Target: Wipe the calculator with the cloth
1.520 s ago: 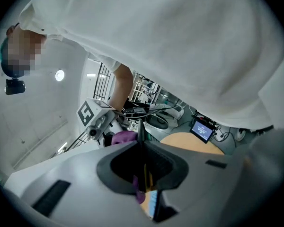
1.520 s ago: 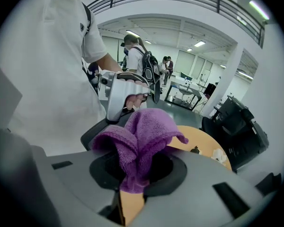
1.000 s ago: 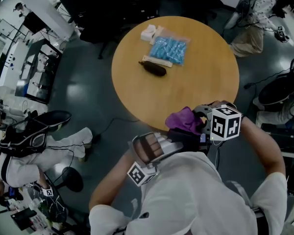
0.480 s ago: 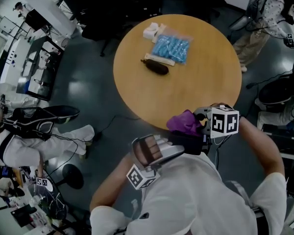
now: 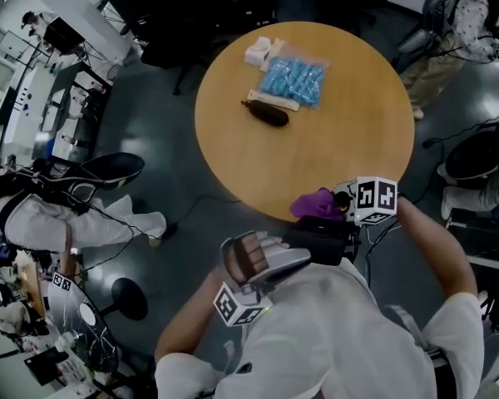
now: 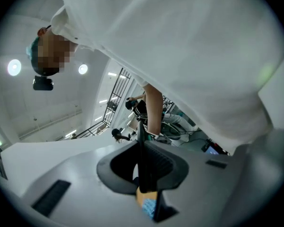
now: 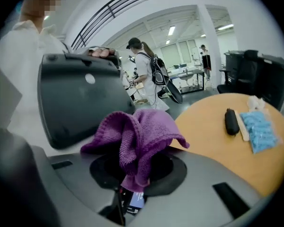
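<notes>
Clamping cloth (image 7: 132, 131), right gripper (image 7: 135, 176); calculator (image 5: 254, 258), left (image 6: 144, 171).

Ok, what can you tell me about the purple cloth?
The cloth is purple, soft and knitted-looking, all scrunched up. The right gripper pinches its lower end in its jaws, so loose folds flop over the top. It is held near the table edge, just in front of the dark calculator.

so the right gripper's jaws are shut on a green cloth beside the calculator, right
Not green: the cloth held by the right gripper is purple, as the right gripper view shows. The rest stands: the jaws are shut on it, beside the calculator.
</notes>
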Tool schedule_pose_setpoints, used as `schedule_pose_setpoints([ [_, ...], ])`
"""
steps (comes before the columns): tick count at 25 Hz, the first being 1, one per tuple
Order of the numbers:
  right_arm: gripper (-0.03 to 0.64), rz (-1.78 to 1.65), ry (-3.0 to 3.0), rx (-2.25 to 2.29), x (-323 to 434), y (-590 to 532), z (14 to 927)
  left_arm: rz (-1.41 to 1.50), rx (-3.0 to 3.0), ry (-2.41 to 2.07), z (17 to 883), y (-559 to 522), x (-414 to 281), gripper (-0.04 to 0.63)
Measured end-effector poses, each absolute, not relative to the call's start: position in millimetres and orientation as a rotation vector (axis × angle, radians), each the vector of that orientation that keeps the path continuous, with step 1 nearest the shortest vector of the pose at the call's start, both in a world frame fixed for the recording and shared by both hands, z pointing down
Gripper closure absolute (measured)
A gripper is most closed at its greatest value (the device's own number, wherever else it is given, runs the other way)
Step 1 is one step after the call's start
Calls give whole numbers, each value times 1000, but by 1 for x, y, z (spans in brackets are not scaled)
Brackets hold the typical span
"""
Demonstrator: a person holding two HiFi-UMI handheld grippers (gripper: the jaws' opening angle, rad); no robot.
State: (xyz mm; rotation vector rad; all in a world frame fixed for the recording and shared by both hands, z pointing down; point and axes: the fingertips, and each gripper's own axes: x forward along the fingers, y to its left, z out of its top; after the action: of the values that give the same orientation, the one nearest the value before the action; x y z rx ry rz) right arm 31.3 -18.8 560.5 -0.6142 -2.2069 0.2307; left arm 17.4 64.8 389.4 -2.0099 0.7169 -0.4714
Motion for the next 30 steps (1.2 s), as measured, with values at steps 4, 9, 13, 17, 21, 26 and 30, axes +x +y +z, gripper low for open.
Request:
schedule_pose_setpoints([
  [4, 535, 426, -2240, -467, 48, -39, 601, -335, -2142, 927, 361, 40, -6, 551],
  [9, 535, 633, -2427, -153, 65, -81, 608, -153, -2495, 1306, 381, -27, -53, 551],
  [13, 535, 691, -2501, 37, 86, -97, 608, -5, -2860, 1683, 468, -83, -88, 551],
  [17, 535, 777, -2528, 187, 110, -96, 614, 2, -3110, 1777, 572, -124, -98, 551],
  [21, 535, 874, -2529, 271, 127, -84, 623, -223, -3355, 1760, 678, -141, -88, 551],
  [26, 535, 940, -2521, 303, 130, -70, 631, -262, -3544, 1802, 752, -146, -82, 551],
  [30, 535, 974, -2532, 325, 128, -67, 629, -251, -3593, 1882, 776, -149, -85, 551],
])
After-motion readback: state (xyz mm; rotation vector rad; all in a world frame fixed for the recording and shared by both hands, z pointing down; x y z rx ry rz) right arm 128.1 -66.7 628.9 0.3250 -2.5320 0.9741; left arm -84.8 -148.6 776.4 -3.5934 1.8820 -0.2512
